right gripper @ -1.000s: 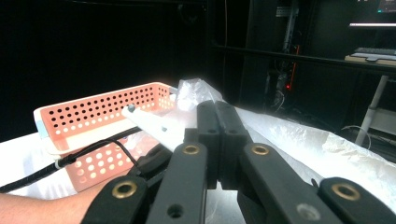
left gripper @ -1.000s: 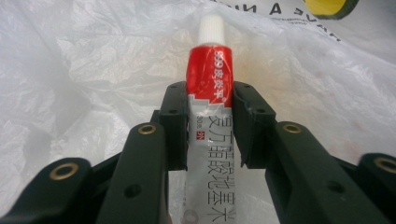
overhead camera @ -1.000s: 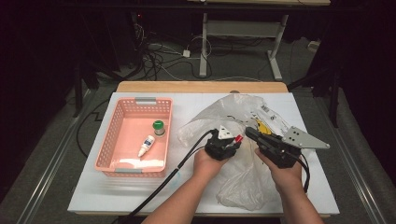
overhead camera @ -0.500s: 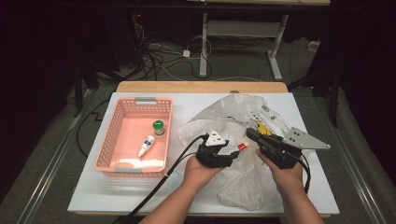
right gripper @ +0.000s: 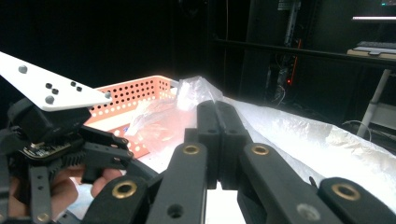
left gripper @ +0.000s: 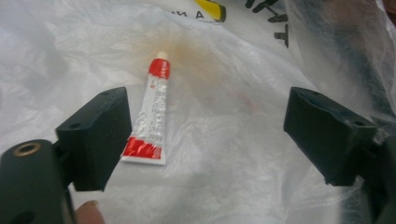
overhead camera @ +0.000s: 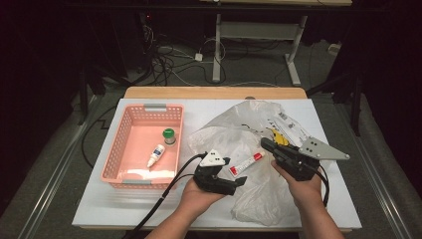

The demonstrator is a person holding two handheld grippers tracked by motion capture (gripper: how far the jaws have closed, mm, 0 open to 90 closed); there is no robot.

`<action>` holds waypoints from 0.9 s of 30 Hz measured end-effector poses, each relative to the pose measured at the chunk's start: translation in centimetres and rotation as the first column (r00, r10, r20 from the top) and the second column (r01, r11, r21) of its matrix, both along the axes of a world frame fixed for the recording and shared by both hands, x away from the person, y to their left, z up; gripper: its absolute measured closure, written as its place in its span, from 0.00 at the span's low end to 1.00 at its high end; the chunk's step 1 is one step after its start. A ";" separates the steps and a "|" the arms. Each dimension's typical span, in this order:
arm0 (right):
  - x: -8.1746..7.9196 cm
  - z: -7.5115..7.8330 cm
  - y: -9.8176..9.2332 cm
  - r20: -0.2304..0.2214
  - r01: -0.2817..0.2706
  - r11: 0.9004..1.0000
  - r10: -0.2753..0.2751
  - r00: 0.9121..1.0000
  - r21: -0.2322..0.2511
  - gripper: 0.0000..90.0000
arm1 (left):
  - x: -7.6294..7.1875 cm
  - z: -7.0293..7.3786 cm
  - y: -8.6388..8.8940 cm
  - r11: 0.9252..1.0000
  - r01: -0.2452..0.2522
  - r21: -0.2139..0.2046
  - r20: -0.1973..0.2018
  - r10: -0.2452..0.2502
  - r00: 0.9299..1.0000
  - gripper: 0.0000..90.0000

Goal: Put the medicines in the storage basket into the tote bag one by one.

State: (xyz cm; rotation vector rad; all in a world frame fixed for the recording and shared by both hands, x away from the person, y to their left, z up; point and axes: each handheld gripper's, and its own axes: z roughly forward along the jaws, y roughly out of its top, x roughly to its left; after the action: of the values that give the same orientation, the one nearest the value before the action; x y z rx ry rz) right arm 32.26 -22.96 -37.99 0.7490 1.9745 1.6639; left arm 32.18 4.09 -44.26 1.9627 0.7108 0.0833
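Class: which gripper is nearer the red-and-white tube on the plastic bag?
Left. The left gripper hangs open just beside the tube; the right gripper is shut, farther off.

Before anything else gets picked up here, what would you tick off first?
1. Left claw jaws have just been opening, nothing pinched: ok.
2. Red-and-white tube lying flat on the clear plastic bag, free of the pads: ok.
3. Tube centred between the jaws: not ok, it lies beside one jaw.
4. Right claw shut; whether it pinches the bag: cannot tell.
5. Pink plastic basket has bare floor left: ok.
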 end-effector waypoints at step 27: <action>0.0 -0.2 -0.1 -0.002 0.005 1.000 -0.005 1.000 -0.014 1.00 | -3.9 2.8 8.9 0.991 -0.128 0.045 0.060 0.125 0.990 0.00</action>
State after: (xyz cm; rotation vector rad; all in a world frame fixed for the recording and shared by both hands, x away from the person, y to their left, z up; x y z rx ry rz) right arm 32.31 -23.10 -38.19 0.7509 1.9817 1.6456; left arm 28.28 13.02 -41.47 1.9517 0.8022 0.2349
